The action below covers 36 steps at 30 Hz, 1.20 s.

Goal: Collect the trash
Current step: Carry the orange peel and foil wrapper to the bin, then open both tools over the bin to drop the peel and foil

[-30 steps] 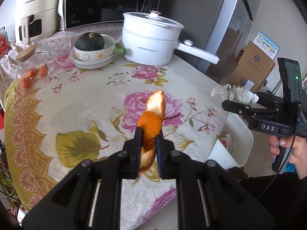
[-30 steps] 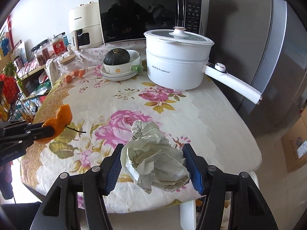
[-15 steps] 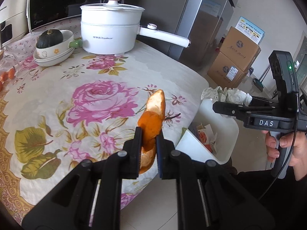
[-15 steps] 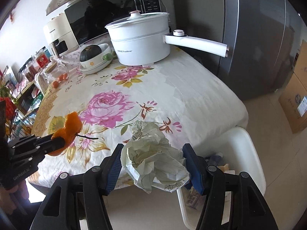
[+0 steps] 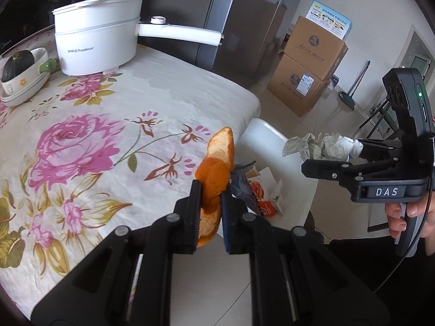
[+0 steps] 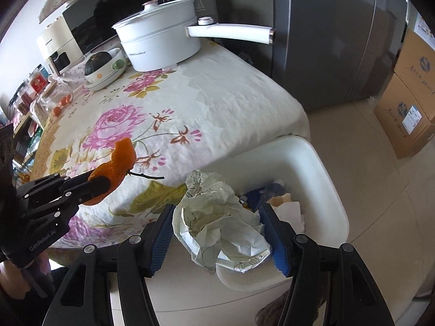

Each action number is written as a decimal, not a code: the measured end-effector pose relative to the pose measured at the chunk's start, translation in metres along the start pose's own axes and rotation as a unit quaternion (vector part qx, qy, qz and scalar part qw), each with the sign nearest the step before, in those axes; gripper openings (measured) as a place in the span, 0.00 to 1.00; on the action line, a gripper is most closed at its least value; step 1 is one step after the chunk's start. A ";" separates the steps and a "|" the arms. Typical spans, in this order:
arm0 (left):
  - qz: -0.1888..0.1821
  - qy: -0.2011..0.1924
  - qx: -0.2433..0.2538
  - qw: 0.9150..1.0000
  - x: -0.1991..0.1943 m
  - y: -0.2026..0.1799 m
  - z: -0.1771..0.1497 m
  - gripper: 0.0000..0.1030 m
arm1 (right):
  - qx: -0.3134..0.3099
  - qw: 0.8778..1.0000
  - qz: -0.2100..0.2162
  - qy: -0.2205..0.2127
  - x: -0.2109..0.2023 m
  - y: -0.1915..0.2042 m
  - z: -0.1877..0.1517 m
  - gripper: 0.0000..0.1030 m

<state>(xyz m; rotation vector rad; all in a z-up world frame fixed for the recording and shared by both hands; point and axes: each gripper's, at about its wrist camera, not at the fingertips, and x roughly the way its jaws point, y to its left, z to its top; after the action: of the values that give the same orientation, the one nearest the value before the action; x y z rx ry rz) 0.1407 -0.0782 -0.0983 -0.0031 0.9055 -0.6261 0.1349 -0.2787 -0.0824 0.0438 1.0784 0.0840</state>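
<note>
Left gripper [image 5: 211, 206] jaws narrow, clamped on an orange peel [image 5: 216, 174]; both pads press the peel's lower half, its pale-lined tip sticks up toward 12 o'clock past the fingertips, a thin dark stem pokes out toward 3 o'clock. Peel hangs in the air at the table [image 5: 163, 103] edge, over the near rim of the white trash bin [image 5: 261, 133]; whether it is fully above the bin opening cannot be told. In the right wrist view the same gripper [image 6: 108, 182] enters from 9 o'clock with the peel [image 6: 119, 160] at its tip, over the floral tablecloth [image 6: 217, 103] edge. Right gripper [image 6: 217, 233] jaws mid-wide, blue pads pressed into both sides of a crumpled paper wad [image 6: 220, 217]; wad bulges up and forward out of the grip. It sits above the bin [image 6: 326, 179], which lies on the floor just beside the table corner, toward 3 o'clock of the wad. Bin already holds scraps: orange wrapper, white paper bits, dark item. From the left wrist view the right gripper [image 5: 326, 157] comes in from 3 o'clock, paper wad [image 5: 320, 146] held over the bin's far side, a hand [image 5: 407, 217] on its handle. On the table at 11 o'clock: white pot [image 5: 98, 35] with long handle, bowl with a dark squash [image 5: 19, 62]. Cardboard boxes [image 5: 312, 65] stacked on the floor at 1 o'clock, fridge [image 6: 326, 40] behind the table.
</note>
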 end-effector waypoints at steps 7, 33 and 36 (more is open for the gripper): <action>-0.024 0.012 0.021 0.999 0.025 -0.026 0.002 0.15 | 0.030 0.999 -0.033 0.019 0.003 -0.052 -0.021 0.62; 0.052 -0.006 0.051 0.997 0.075 -0.060 0.009 0.70 | 0.021 0.996 -0.065 0.049 0.022 -0.093 -0.028 0.63; 0.057 -0.005 0.037 0.998 0.071 -0.052 0.011 0.72 | 0.018 0.996 -0.066 0.049 0.023 -0.090 -0.027 0.63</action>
<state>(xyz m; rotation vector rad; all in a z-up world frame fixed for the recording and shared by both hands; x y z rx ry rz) 0.1549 -0.1594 -0.1299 0.1108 0.8663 -0.5521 0.1257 -0.3663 -0.1223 0.0002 1.1781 -0.0529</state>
